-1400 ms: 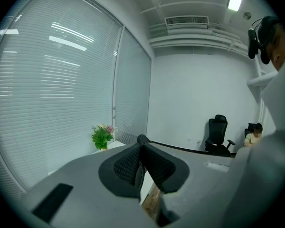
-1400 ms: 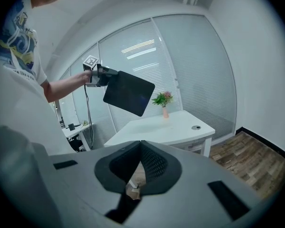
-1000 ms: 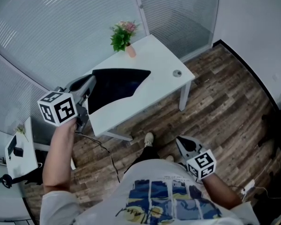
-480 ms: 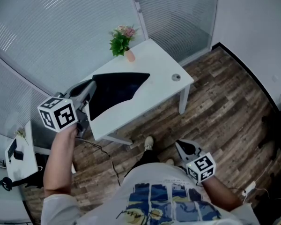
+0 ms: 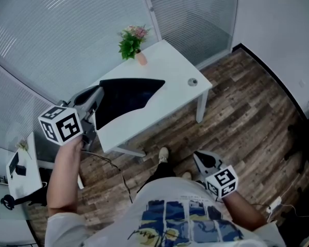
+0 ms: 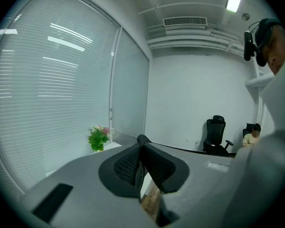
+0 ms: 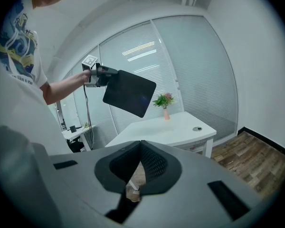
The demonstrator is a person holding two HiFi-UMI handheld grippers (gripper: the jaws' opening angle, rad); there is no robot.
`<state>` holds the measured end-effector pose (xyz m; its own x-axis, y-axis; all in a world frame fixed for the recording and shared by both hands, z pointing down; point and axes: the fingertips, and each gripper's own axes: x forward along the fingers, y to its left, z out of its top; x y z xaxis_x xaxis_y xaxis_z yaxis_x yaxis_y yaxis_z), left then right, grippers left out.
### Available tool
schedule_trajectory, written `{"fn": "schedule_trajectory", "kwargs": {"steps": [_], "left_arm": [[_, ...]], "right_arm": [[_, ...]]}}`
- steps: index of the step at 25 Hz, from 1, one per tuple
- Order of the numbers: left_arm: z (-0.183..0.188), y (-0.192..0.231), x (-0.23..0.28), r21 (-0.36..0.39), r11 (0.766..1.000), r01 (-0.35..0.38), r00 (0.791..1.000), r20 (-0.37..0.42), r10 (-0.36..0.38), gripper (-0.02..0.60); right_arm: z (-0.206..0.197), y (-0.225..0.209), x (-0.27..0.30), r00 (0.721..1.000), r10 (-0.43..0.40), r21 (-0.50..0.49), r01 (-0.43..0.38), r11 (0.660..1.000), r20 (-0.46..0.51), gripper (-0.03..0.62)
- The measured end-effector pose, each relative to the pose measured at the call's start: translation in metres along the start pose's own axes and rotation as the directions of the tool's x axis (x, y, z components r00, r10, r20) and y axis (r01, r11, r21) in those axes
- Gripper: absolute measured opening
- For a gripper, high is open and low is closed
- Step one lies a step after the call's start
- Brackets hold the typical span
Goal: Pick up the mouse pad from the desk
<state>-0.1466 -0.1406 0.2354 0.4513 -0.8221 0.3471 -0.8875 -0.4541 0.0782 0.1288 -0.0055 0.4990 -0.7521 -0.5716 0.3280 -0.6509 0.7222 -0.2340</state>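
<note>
The black mouse pad (image 5: pixel 126 98) hangs in the air above the white desk (image 5: pixel 170 68), tilted, with one corner between the jaws of my left gripper (image 5: pixel 97 98), which is shut on it. The right gripper view shows the pad (image 7: pixel 129 93) well clear of the desk (image 7: pixel 166 127), held out by the left gripper (image 7: pixel 102 76). In the left gripper view the pads of the left gripper (image 6: pixel 141 167) press together on the pad's thin edge. My right gripper (image 5: pixel 201 157) hangs low by my hip, over the wooden floor, shut with nothing in it (image 7: pixel 140 163).
A potted plant (image 5: pixel 131 41) stands at the desk's far corner and a small round object (image 5: pixel 193 82) lies near its right edge. A small side table (image 5: pixel 20 163) with dark items is at the left. Blinds line the walls. An office chair (image 6: pixel 216 134) stands across the room.
The left hand with the mouse pad has drifted slightly down and left in the head view. The right gripper has stayed where it was.
</note>
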Motion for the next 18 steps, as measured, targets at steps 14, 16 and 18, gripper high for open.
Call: {"fn": "schedule_trajectory", "kwargs": {"steps": [14, 16, 18], "left_arm": [[0.002, -0.017, -0.005, 0.009, 1.000, 0.009, 1.000, 0.001, -0.009, 0.025], [0.002, -0.020, -0.003, 0.005, 1.000, 0.015, 1.000, 0.005, -0.015, 0.025], [0.002, -0.023, -0.001, -0.001, 1.000, 0.023, 1.000, 0.008, -0.023, 0.025]], "right_arm": [[-0.007, -0.001, -0.004, 1.000, -0.005, -0.006, 0.005, 1.000, -0.008, 0.000], [-0.008, -0.005, -0.007, 1.000, -0.010, -0.013, 0.009, 1.000, -0.009, 0.000], [-0.009, -0.009, -0.008, 1.000, -0.015, -0.023, 0.015, 1.000, -0.007, 0.000]]}}
